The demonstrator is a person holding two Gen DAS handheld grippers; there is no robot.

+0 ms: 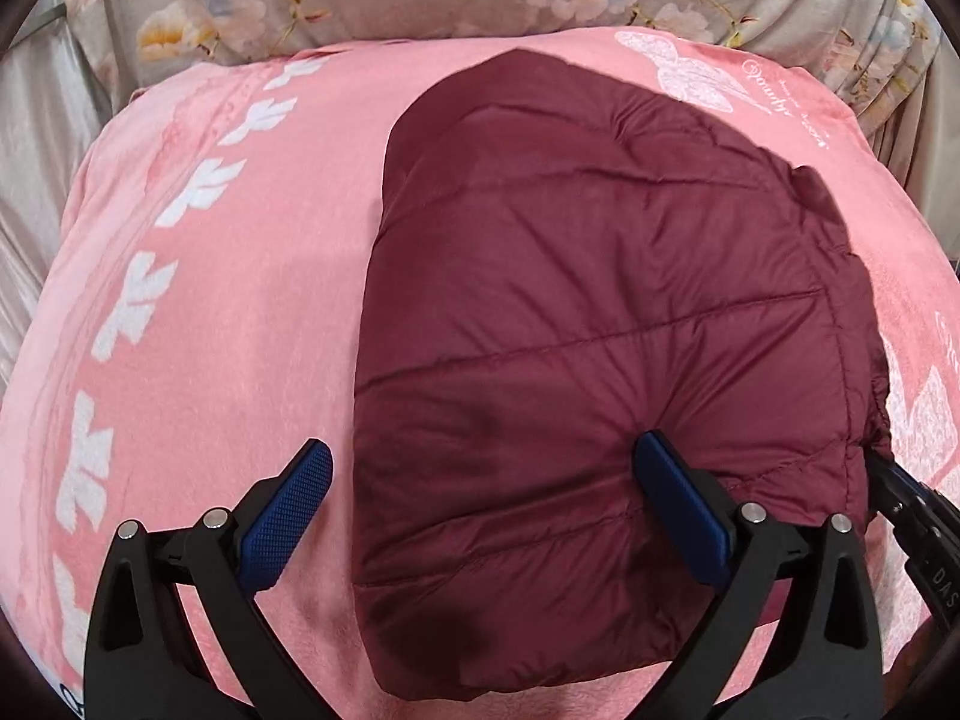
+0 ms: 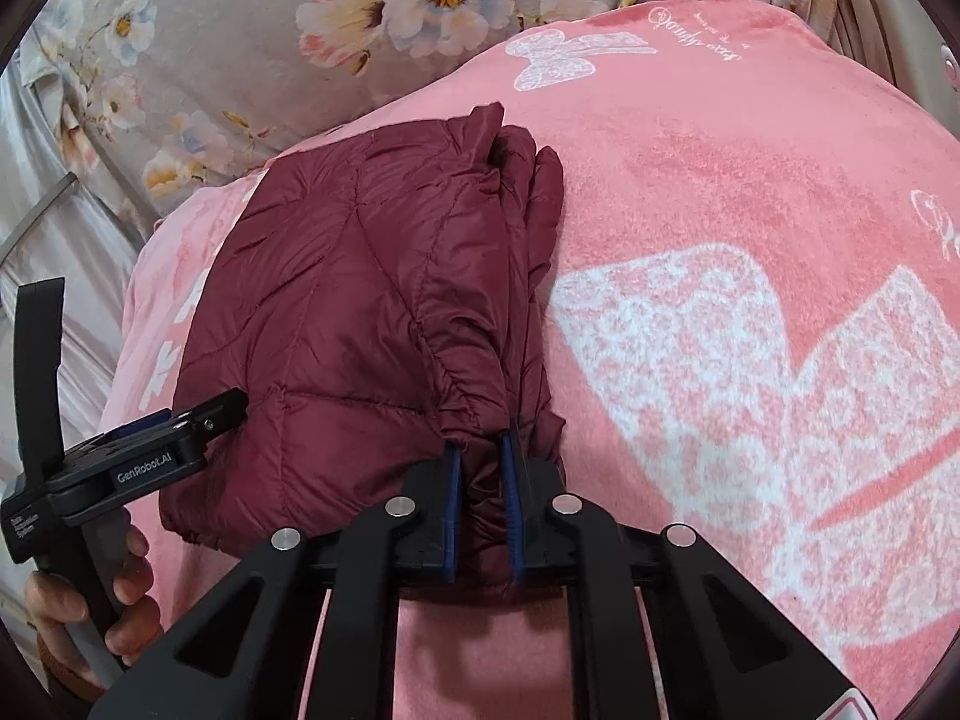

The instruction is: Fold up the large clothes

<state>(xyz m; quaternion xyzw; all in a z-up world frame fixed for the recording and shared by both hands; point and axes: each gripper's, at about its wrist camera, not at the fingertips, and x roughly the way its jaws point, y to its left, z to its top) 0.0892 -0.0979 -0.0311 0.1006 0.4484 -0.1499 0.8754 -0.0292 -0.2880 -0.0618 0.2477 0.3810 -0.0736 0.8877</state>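
Maroon jacket point(image 2: 360, 312) edge clamped in right gripper point(image 2: 483, 504); left gripper point(image 1: 480, 510) angled down, spread wide.

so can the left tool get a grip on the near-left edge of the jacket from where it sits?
Probably yes. The left tool is open and straddles the maroon puffer jacket's left edge, nothing on the pink blanket in between. The right tool pinches the opposite edge, clear of it.

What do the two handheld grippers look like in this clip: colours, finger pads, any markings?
Both are black plastic frames with silver pivot bolts and blue, fine-textured pads. The left gripper carries white "GenRobot.AI" lettering, a small white label and a black strap loop. The right gripper shows the same frame, with a white, red-edged label at its base.
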